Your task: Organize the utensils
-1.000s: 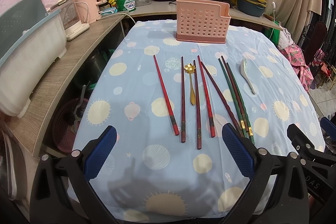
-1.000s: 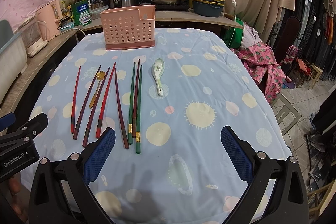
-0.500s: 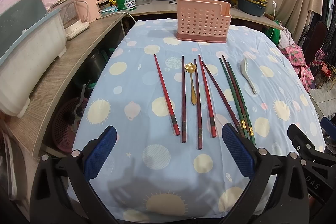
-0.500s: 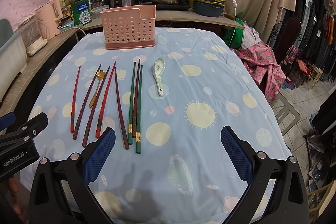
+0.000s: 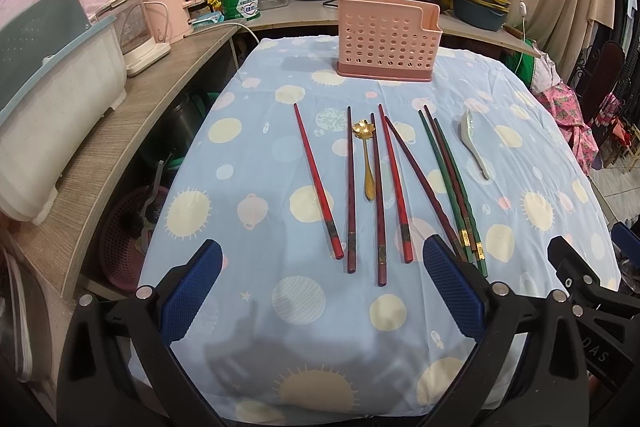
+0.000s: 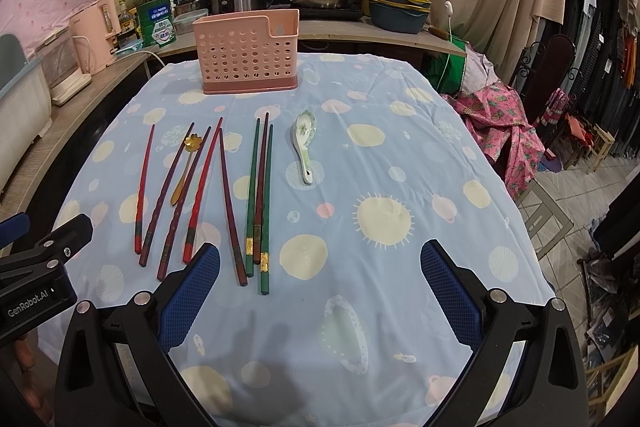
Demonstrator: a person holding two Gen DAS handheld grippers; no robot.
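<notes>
Both claws are spread wide and hold nothing: the left claw (image 5: 322, 291) sits low in its frame above the near ends of the chopsticks, and the right claw (image 6: 320, 291) hovers over bare cloth at the bottom of its frame.

The utensils all lie flat on the desk (image 6: 400, 267), mid-frame, handles pointing toward the cameras. From the left edge inward come the red chopsticks (image 5: 318, 181) and darker maroon ones, with a small gold spoon (image 5: 367, 163) between two of them. Next is a tight bundle of green chopsticks (image 6: 251, 203) touching each other, then a ceramic spoon (image 6: 305, 147) lying apart to the right. The pink holder (image 5: 386, 39) stands upright at the top centre, well apart from the row, and looks empty as far as can be seen.

The chopsticks should be light, stiff and smooth, likely to roll or slip, so a grip across the thick banded end seems safest. The ceramic spoon is probably brittle and slick; its handle is the place to take it.

Readable writing: "GenRobot.AI" on the left claw's body at the lower left of the right view, and "DAS" on the right claw's body at the lower right of the left view.
</notes>
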